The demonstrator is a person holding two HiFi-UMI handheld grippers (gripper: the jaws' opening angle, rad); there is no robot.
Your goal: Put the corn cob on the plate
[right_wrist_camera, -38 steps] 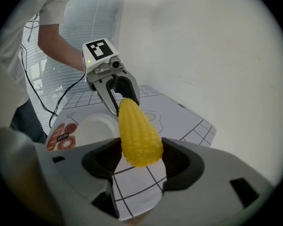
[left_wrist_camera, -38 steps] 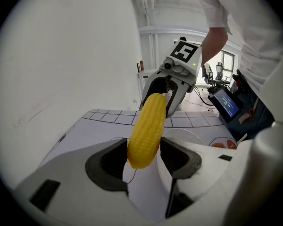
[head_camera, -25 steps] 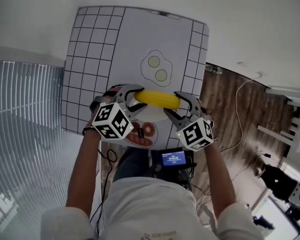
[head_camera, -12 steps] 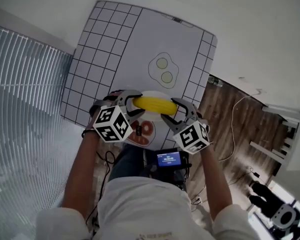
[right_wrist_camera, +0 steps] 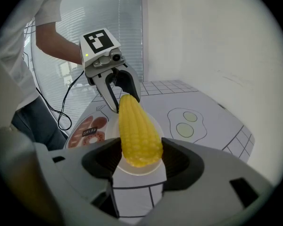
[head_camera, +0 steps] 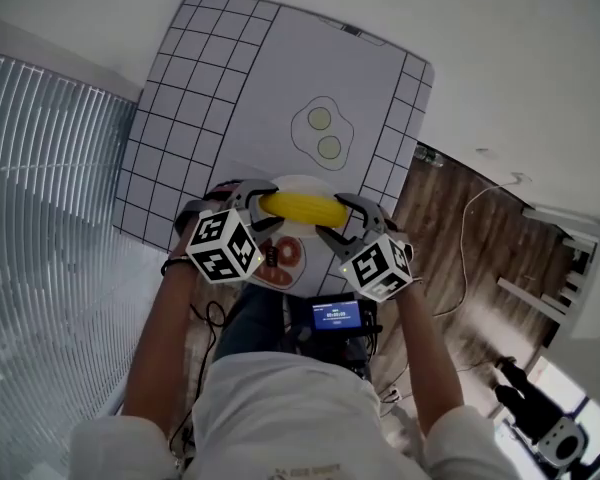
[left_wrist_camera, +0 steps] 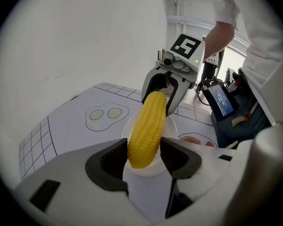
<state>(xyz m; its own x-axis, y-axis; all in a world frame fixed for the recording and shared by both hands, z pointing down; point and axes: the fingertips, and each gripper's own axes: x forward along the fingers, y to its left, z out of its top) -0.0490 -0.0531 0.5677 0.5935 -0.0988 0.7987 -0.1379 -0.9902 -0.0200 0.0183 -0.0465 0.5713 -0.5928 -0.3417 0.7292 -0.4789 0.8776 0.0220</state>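
Corn: I see the corn (head_camera: 300,207) carried between my two grippers, one end in each, over the plate (head_camera: 302,181).
Axis: in the head view its long axis runs across, from left to right and close to level; one end points at the left gripper (head_camera: 260,204), the other at the right gripper (head_camera: 340,220).
Left claw: in the left gripper view both jaws are clenched on the near end of the corn (left_wrist_camera: 148,126), and it runs straight away from the camera to the right gripper (left_wrist_camera: 167,91).
Right claw: grasping the opposite end, jaws pressed on both sides of the corn (right_wrist_camera: 137,131), with the left gripper (right_wrist_camera: 118,91) at the far tip.
Plate: white and round, lying on the mat (head_camera: 230,98) right under the corn. I cannot tell whether the corn touches it.
Mat: gridded edges, with an egg drawing (head_camera: 320,133) beyond the plate.
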